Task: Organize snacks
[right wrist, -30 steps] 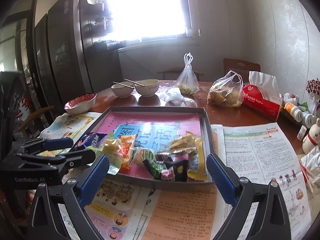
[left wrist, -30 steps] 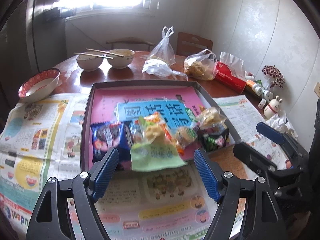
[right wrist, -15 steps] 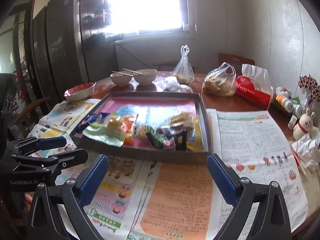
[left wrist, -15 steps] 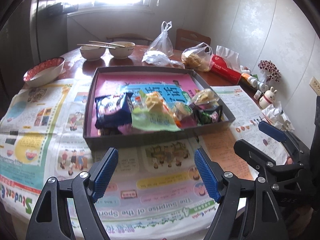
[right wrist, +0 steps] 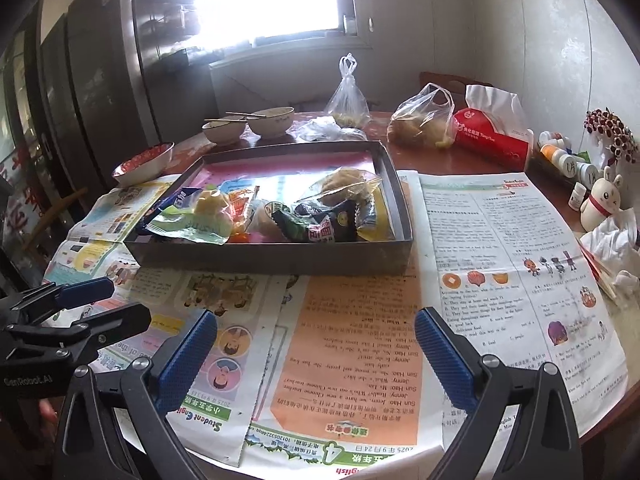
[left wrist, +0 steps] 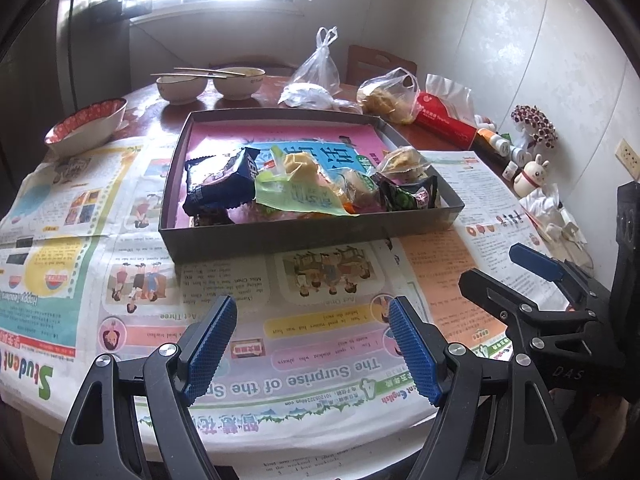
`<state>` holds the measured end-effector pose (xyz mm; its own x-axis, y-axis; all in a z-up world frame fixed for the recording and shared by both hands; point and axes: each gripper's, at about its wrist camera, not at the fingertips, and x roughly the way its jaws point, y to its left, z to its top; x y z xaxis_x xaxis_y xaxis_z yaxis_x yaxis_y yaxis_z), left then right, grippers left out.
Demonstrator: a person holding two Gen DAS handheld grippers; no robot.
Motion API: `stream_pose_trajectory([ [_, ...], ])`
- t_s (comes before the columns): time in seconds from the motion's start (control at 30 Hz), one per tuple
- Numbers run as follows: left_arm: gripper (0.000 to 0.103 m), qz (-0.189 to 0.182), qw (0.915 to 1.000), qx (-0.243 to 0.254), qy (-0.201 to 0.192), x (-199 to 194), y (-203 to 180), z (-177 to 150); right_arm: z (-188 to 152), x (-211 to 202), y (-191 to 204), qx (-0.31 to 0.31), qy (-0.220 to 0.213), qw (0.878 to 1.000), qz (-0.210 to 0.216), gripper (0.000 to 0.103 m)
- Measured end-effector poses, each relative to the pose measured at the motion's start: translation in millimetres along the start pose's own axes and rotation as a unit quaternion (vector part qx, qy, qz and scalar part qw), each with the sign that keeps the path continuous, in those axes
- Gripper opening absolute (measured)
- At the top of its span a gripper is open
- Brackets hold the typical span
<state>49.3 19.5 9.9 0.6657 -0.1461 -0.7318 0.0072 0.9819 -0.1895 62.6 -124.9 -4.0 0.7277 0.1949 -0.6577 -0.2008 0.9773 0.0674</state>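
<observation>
Newspaper sheets (left wrist: 120,272) cover the near half of the round brown wooden table (right wrist: 472,156), and on them sits the shallow grey cardboard box lid (left wrist: 304,236) that holds the snacks. Inside it, on a pink and blue printed sheet, the packets lie heaped toward the near wall: a dark blue foil packet (left wrist: 218,184) at the left, a light green plastic wrapper (left wrist: 296,198) in the middle, a black and green packet (right wrist: 316,222) beside it, and a clear bag of pale puffs (right wrist: 348,184) at the right.

Both tools hover over the newspaper, short of the lid. The left gripper (left wrist: 312,344) has its blue ribbed fingers (left wrist: 208,344) spread wide with nothing between them; the right gripper (right wrist: 316,360) stands equally wide and empty.

Beyond the lid stand two pale ceramic bowls (left wrist: 208,82) with chopsticks laid across, a red-rimmed bowl (left wrist: 86,126) at the left, knotted clear plastic bags (right wrist: 422,120), a red tissue pack (right wrist: 494,140), small bottles (right wrist: 568,160) and a white rabbit figurine (right wrist: 602,200).
</observation>
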Motion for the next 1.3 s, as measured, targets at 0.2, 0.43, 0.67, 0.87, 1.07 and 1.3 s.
stream_pose_trajectory([
  [0.2, 0.08, -0.001, 1.0, 0.002, -0.003, -3, -2, -3, -2, -4, 2, -0.001, -0.004, 1.0, 0.001, 0.1],
  [0.43, 0.08, 0.002, 1.0, 0.007, -0.006, -6, -4, -4, -3, -7, 2, -0.002, -0.008, 1.0, 0.001, 0.1],
  [0.67, 0.08, 0.007, 0.9999, 0.01, -0.007, -9, -5, -6, -3, -10, 2, 0.001, -0.012, 1.0, 0.002, 0.1],
  [0.87, 0.08, 0.009, 0.9998, 0.015, -0.008, -11, -8, -8, -4, -10, 2, 0.003, -0.012, 1.0, 0.002, 0.1],
  [1.07, 0.08, 0.012, 0.9998, 0.014, -0.008, -12, -7, -9, -5, -11, 3, 0.003, -0.01, 1.0, 0.002, 0.1],
  [1.3, 0.08, 0.015, 0.9997, 0.014, -0.008, -12, -7, -10, -6, -12, 3, 0.003, -0.011, 1.0, 0.001, 0.1],
])
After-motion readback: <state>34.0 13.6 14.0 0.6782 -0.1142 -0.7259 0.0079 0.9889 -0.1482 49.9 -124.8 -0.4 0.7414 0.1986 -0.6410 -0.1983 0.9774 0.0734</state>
